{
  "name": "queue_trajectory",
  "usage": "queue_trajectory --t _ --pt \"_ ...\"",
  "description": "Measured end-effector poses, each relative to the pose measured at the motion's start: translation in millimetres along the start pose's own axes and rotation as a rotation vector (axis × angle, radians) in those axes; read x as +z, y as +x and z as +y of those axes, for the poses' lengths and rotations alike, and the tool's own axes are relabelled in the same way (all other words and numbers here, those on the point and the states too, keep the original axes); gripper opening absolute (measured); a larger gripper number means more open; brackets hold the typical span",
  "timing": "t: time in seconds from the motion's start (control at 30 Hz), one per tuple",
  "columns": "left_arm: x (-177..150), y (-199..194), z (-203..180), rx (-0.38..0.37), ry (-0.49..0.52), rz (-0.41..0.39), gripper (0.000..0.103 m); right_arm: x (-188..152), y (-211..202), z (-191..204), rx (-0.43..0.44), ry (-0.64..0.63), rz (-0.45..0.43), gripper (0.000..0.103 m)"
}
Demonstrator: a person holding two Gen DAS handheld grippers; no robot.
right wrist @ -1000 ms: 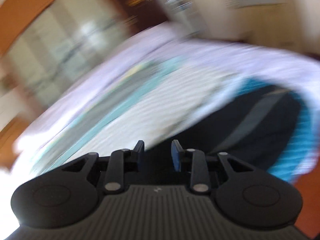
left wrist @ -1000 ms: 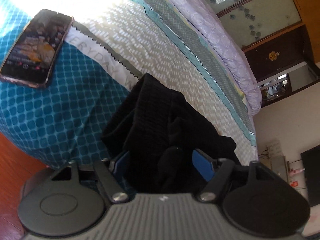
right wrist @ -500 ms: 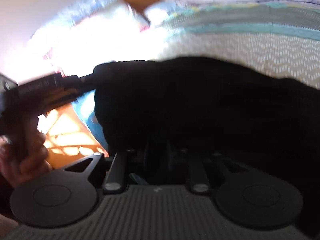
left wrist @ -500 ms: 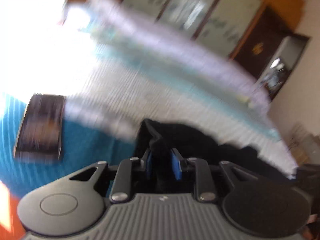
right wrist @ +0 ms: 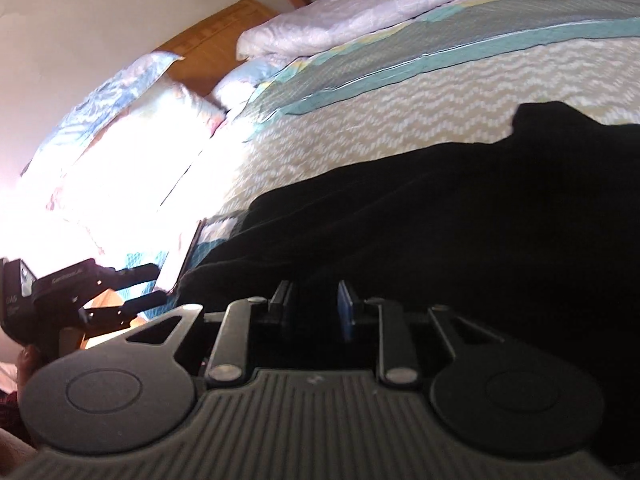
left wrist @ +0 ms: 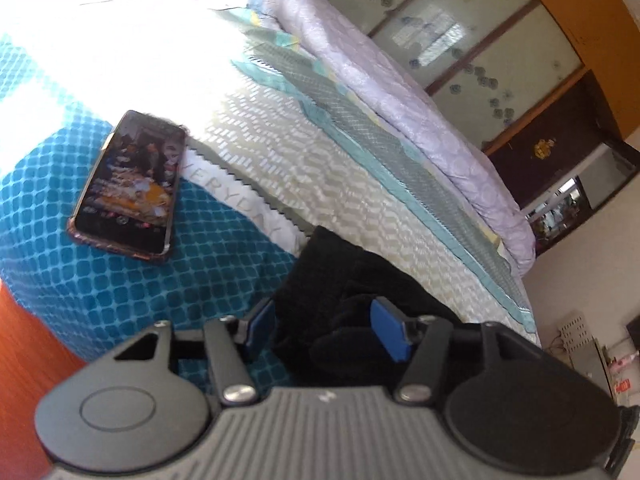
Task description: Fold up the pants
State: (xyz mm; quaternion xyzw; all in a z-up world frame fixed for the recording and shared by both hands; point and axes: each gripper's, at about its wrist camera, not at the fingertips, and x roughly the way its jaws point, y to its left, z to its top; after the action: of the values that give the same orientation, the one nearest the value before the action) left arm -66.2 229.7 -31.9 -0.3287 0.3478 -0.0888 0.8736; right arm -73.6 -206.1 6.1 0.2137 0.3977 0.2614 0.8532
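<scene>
The black pants [left wrist: 352,280] lie bunched on the bed near its edge. My left gripper [left wrist: 325,330] straddles one end of them. Its jaws are opening and the blue pads [left wrist: 390,334] stand apart, with a loose lump of cloth between them. In the right wrist view the pants [right wrist: 460,220] fill the right half as a long dark mass. My right gripper [right wrist: 314,310] sits low at their near edge. Its jaws are opening, with a narrow gap and dark cloth at the tips, and no pinch shows. The left gripper [right wrist: 154,286] also shows at the far left, held by a hand [right wrist: 28,356].
A phone [left wrist: 128,188] with its screen lit lies on the teal blanket [left wrist: 100,280] left of the pants. Beyond are a white zigzag cover [left wrist: 320,152], a rolled lilac quilt [left wrist: 400,92] and pillows [right wrist: 132,120]. Red floor [left wrist: 24,340] lies below the bed edge.
My left gripper closed narrowly on the cloth half a second ago and has spread again. My right gripper swung in from the side and came low against the pants.
</scene>
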Motion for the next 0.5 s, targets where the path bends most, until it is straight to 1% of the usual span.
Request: queue_trajectory --t 0.07,0.13,0.2,0.23,0.27,0.3,0.33,0.37,0.4,0.43,0.47,0.5 --pt "-7.1 6.4 -23.6 -0.048 0.080 0.027 0.055 0.7 -5.4 -7.9 -0.013 0.027 -0.022 0.028" --pt "-17.4 19.0 -41.9 -0.082 0.151 0.074 0.054 0.6 -4.3 -12.3 -0.025 0.045 -0.022 0.028" --pt "-28.6 34.3 -50.4 -0.062 0.190 0.125 0.054 -3.9 -1.4 -19.7 -0.041 0.083 0.002 0.028" --pt "-33.5 42.0 -50.1 -0.041 0.196 0.156 0.053 -5.9 4.2 -24.6 -0.053 0.104 0.029 0.028" --pt "-37.6 48.3 -47.8 -0.009 0.193 0.187 0.049 -9.8 10.5 -30.1 -0.088 0.127 0.080 0.028" --pt "-39.2 49.7 -45.2 0.004 0.190 0.202 0.049 -12.6 16.2 -34.2 -0.108 0.142 0.105 0.024" --pt "-38.5 46.1 -42.6 -0.001 0.185 0.199 0.048 -13.4 15.1 -36.5 -0.093 0.161 0.086 0.023" --pt "-35.5 40.0 -41.2 -0.007 0.181 0.187 0.049 -12.6 13.5 -38.2 -0.079 0.183 0.085 0.023" --pt "-31.5 33.2 -40.3 -0.008 0.177 0.170 0.051 -11.3 13.7 -37.8 -0.077 0.184 0.081 0.024" --pt "-26.8 26.4 -37.7 -0.006 0.168 0.151 0.058 -10.7 12.0 -35.9 -0.079 0.174 0.066 0.024" --pt "-22.1 19.8 -33.4 -0.003 0.147 0.134 0.066 -9.5 13.9 -34.6 -0.076 0.169 0.054 0.030" --pt "-19.6 15.5 -29.2 -0.001 0.122 0.128 0.072 -9.1 15.4 -33.3 -0.070 0.166 0.046 0.032"
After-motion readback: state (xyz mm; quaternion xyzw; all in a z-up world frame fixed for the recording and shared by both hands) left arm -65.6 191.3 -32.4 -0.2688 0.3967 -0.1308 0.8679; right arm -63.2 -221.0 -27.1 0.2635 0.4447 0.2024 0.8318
